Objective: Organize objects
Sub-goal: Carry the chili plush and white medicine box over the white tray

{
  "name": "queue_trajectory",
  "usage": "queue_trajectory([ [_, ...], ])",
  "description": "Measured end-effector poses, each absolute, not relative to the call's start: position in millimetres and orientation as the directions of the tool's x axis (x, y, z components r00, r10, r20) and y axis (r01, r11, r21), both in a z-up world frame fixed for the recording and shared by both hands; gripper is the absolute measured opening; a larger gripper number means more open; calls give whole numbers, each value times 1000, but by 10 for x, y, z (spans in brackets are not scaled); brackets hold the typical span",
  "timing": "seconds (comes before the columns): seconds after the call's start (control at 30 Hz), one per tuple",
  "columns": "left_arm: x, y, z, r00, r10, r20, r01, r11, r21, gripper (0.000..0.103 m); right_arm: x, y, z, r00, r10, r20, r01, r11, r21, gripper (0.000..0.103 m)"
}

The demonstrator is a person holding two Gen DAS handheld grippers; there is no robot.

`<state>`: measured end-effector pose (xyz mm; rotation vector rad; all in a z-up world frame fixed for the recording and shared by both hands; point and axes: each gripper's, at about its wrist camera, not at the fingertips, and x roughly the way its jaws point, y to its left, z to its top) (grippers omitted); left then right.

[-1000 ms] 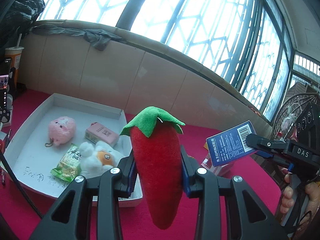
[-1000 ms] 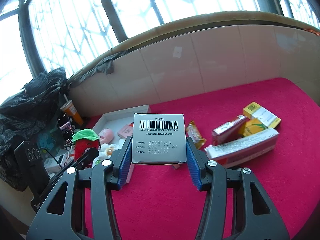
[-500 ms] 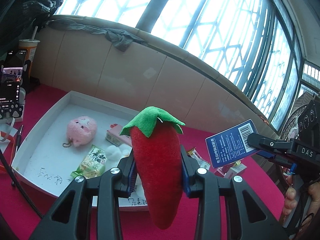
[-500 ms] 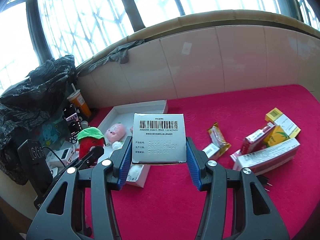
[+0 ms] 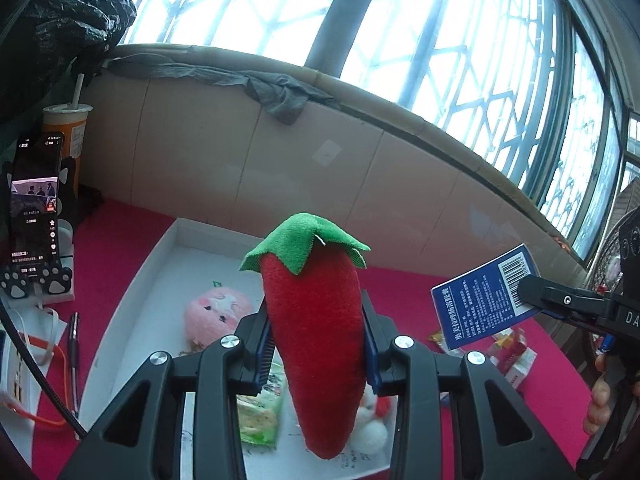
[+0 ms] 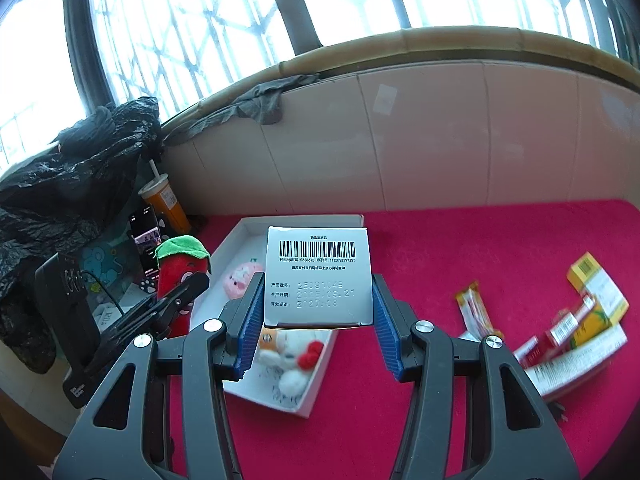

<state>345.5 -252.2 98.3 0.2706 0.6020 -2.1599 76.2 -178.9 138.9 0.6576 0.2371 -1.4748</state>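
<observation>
My left gripper [image 5: 316, 344] is shut on a red plush chili pepper [image 5: 316, 320] with a green cap, held upright above the white tray [image 5: 160, 256]. In the right wrist view the same chili pepper [image 6: 176, 276] shows at the left. My right gripper [image 6: 318, 312] is shut on a blue medicine box [image 6: 318, 276], its white barcode face toward the camera; the same box [image 5: 484, 292] appears at the right in the left wrist view. Both hang over the tray [image 6: 304, 222], which holds a pink plush [image 5: 216, 314], a green snack packet [image 5: 260, 412] and a white plush [image 6: 288, 356].
Several loose boxes and packets [image 6: 572, 332] lie on the red cloth to the right. A phone on a stand [image 5: 36, 208], a drink cup [image 5: 68, 128], a pen [image 5: 74, 344] and black bags [image 6: 68, 168] crowd the left. A tiled wall with a grey rag [image 5: 280, 92] closes the back.
Both grippers moved left across the table with their loads; the tray now lies beneath them and the loose boxes have slid toward the right edge. Neither grip changed.
</observation>
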Motion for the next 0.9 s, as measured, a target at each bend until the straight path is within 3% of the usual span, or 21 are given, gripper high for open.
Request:
queue_trajectory([
  [0.3, 3516, -2850, 959, -561, -702, -439, 828, -478, -293, 36, 899, -2217, 1265, 79, -818, -569, 976, -54, 213, 50],
  [0.77, 3509, -3331, 825, -543, -681, -491, 839, -423, -342, 37, 1083, -2920, 1066, -14, -797, -604, 991, -91, 98, 50],
  [0.9, 3417, -3510, 821, -563, -667, -488, 826, -442, -349, 42, 1222, -3106, 1036, -43, -810, -585, 994, -92, 55, 51],
])
